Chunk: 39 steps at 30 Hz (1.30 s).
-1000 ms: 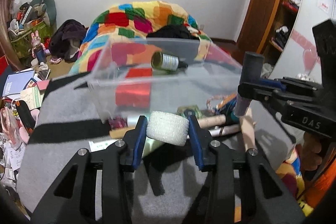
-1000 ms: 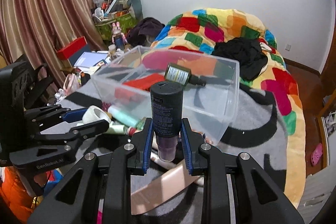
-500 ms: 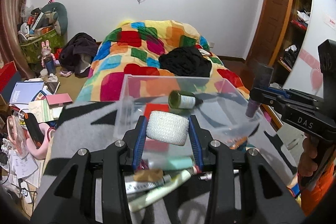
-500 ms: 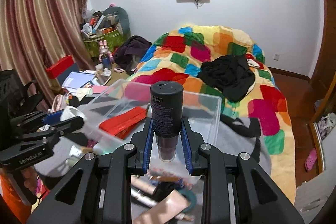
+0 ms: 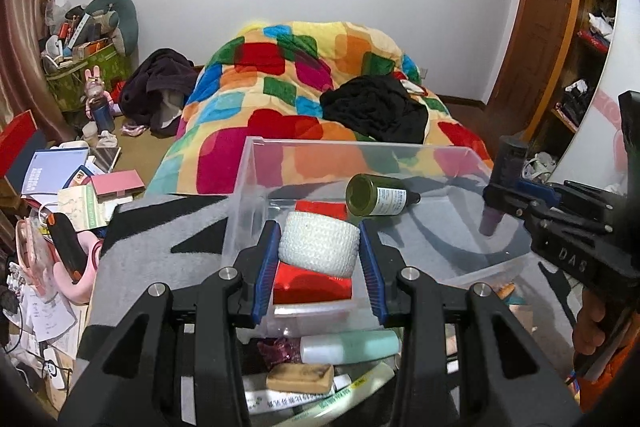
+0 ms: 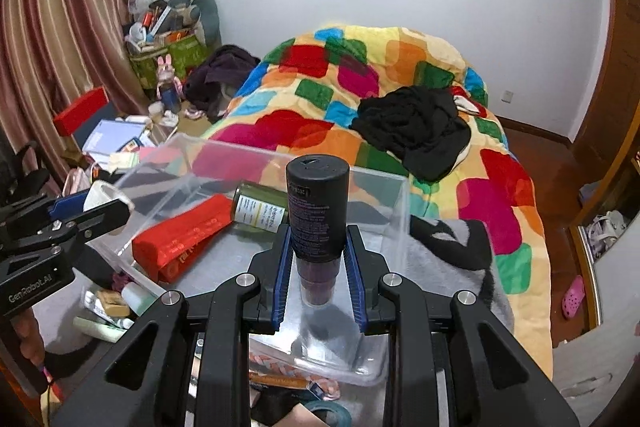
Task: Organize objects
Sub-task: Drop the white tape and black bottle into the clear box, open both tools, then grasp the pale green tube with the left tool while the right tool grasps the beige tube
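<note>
Fingers: left gripper (image 5: pixel 319 251) clamps white roll (image 5: pixel 318 243) | right gripper (image 6: pixel 318 269) clamps black bottle (image 6: pixel 318 211) | braided cord (image 6: pixel 280 367): right view only

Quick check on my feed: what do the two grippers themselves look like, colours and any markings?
Both are matte black, angular frames with cut-out arms and silver bolt heads. The jaws carry ribbed blue pads. The left gripper reads "GenRobot.AI" in white on its side; the right gripper shows raised "DAS" lettering. No cables visible. Bare fingers grip the handles, with orange fabric beside them.
</note>
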Each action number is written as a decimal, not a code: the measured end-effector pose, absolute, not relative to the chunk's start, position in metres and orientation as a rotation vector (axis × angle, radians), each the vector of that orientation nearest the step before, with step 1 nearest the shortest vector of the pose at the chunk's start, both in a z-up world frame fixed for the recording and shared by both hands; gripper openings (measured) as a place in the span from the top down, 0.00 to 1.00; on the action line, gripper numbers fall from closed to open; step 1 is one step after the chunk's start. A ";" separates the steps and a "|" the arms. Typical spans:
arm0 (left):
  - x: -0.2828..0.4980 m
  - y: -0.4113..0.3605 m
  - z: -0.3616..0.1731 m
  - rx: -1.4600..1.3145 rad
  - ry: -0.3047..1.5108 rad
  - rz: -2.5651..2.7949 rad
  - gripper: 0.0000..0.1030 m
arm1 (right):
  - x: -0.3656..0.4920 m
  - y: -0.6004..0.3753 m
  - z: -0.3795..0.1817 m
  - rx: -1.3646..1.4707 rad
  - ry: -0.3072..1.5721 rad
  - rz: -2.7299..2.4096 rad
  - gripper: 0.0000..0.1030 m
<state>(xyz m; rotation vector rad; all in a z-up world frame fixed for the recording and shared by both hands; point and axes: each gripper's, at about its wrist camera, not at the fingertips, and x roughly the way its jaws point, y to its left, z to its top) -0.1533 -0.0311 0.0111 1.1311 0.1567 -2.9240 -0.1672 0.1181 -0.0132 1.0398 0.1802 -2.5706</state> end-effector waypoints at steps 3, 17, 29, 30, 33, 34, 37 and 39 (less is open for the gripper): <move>-0.158 -0.030 0.007 1.171 0.181 -2.934 0.62 | -0.168 0.109 -0.021 1.062 0.222 -2.552 0.77; -0.152 -0.019 0.009 1.217 0.150 -2.961 0.46 | -0.153 0.103 -0.027 1.083 0.246 -2.471 0.60; -0.111 -0.030 0.022 1.153 0.130 -2.973 0.30 | -0.109 0.121 -0.006 1.019 0.209 -2.515 0.40; -0.107 -0.032 0.019 1.161 0.127 -2.968 0.30 | -0.105 0.122 -0.006 1.019 0.209 -2.516 0.38; -0.093 -0.036 0.010 1.197 0.127 -2.944 0.30 | -0.091 0.128 -0.010 1.035 0.199 -2.517 0.34; -0.088 -0.038 0.006 1.213 0.134 -2.937 0.30 | -0.086 0.130 -0.011 1.041 0.196 -2.519 0.34; -0.074 -0.043 -0.007 1.255 0.133 -2.910 0.30 | -0.073 0.138 -0.019 1.079 0.163 -2.514 0.33; -0.067 -0.045 -0.015 1.290 0.140 -2.893 0.30 | -0.065 0.142 -0.026 1.117 0.132 -2.506 0.32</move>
